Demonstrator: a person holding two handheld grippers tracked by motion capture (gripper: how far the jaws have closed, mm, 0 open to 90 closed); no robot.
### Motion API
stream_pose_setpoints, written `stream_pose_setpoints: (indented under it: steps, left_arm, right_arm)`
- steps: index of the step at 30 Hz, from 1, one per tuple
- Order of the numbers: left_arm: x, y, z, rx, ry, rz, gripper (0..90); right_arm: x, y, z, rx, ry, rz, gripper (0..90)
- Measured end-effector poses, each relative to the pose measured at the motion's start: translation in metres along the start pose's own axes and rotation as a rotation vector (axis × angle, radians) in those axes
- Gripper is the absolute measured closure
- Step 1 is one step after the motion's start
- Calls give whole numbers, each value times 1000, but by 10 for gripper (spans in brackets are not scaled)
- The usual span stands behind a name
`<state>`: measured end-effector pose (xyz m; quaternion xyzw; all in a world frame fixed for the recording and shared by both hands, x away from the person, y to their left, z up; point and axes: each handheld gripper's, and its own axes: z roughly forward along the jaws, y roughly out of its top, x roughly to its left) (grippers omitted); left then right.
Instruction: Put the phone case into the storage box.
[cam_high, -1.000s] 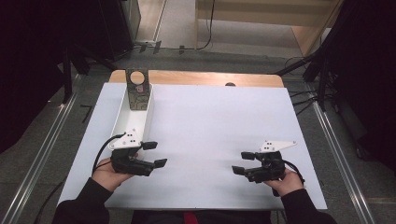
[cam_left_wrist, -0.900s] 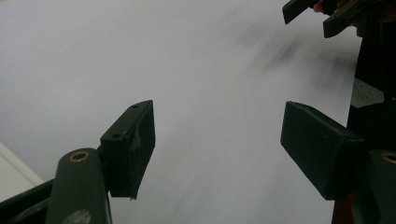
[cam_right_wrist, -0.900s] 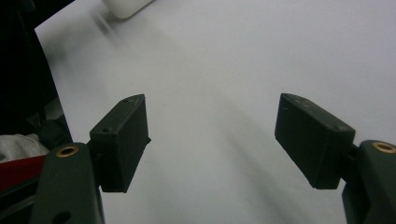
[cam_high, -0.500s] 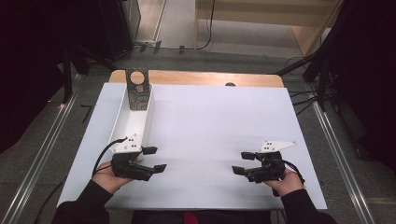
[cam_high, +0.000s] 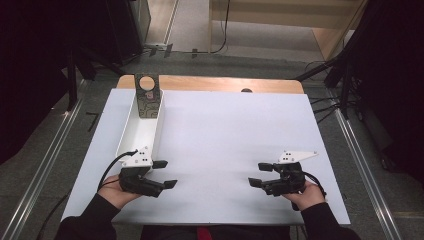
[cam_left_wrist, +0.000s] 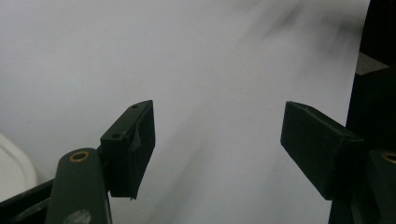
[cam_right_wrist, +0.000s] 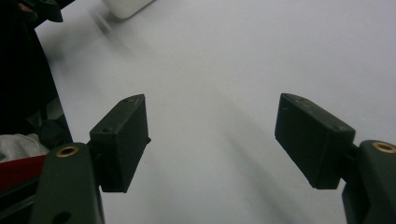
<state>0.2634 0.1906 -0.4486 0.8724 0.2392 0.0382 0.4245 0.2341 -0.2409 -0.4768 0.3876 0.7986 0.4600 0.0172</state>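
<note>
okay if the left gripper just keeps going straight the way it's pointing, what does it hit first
Probably nothing soon. The left gripper is open and points across the bare white table top toward the right gripper, the first thing roughly in line. Height is hard to judge.

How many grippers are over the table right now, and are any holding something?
2. The left gripper is at the near left beside the white tray; the right gripper is at the near right. Both are open with nothing between their fingers.

The right tool (cam_right_wrist: 212, 142) hangs over the white table (cam_right_wrist: 243, 60), its two black jaws wide apart with nothing between them. Beyond the table's far corner sits a white object (cam_right_wrist: 125, 6), possibly a tray.
</note>
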Motion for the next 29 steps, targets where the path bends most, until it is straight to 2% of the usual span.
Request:
stream_pose_setpoints:
  steps: [5, 29]
  left_arm:
    - [-1, 0, 0, 0, -14, 2, 263]
    - [0, 0, -2, -4, -8, -1, 263]
  right_arm:
    - [0, 0, 0, 0, 0, 1, 251]
    - [0, 0, 0, 2, 2, -1, 251]
